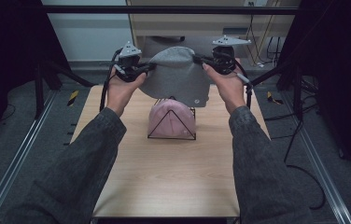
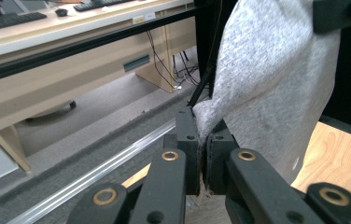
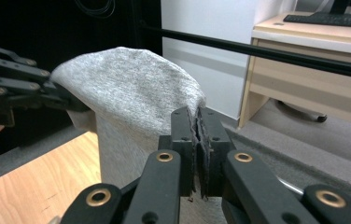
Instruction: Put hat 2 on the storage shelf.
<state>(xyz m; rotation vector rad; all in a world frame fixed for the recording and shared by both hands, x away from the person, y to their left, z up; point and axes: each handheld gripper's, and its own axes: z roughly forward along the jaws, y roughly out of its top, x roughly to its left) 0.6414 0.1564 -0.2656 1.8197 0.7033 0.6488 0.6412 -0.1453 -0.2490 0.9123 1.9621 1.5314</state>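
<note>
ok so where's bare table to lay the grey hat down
The near half of the table, between the wire stand and the near edge, is bare. Strips left and right of the stand are free too. The pink hat crowds the far middle.

Matt grey knit hat (image 1: 178, 77)

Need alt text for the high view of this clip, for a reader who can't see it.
Two hand-held grippers, left gripper and right gripper, hold a grey beanie stretched between them in the air above a pink hat on a black wire stand. The stand sits on a light wooden table.
</note>
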